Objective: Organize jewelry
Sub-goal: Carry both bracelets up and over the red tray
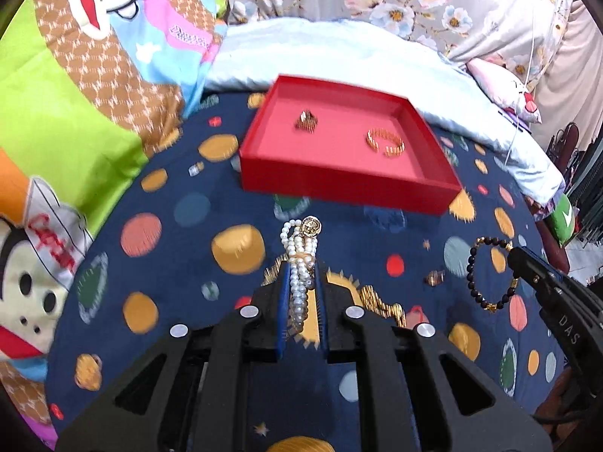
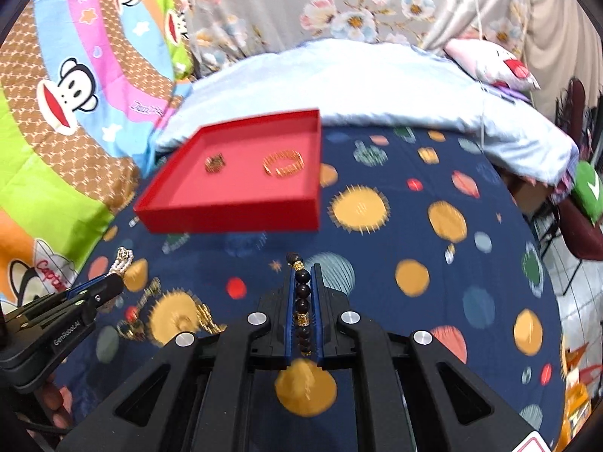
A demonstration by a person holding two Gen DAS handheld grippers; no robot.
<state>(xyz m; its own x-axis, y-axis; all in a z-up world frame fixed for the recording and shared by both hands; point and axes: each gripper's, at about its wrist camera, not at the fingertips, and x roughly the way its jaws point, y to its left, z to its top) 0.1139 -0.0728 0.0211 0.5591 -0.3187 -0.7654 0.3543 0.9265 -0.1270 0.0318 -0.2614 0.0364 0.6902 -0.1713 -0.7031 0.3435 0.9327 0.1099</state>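
My left gripper (image 1: 302,267) is shut on a white pearl bracelet (image 1: 299,260) with a round gold charm, held above the navy cloth. Ahead lies a shallow red tray (image 1: 339,184) holding a gold bangle (image 1: 385,142) and a small gold ring piece (image 1: 306,120). My right gripper (image 2: 303,269) is shut on a black bead bracelet (image 2: 301,293) with gold spacers. Seen from the right wrist, the red tray (image 2: 226,222) sits ahead and to the left, and the left gripper (image 2: 115,281) holds the pearl bracelet (image 2: 122,260). In the left wrist view, the right gripper (image 1: 518,263) holds the black bead bracelet (image 1: 469,267).
A gold chain (image 1: 380,303) and a small dark-and-gold piece (image 1: 435,277) lie on the navy planet-print cloth (image 1: 169,263) between the grippers. A pale blue quilt (image 1: 339,49) rises behind the tray. A cartoon-print quilt (image 1: 75,113) borders the left side.
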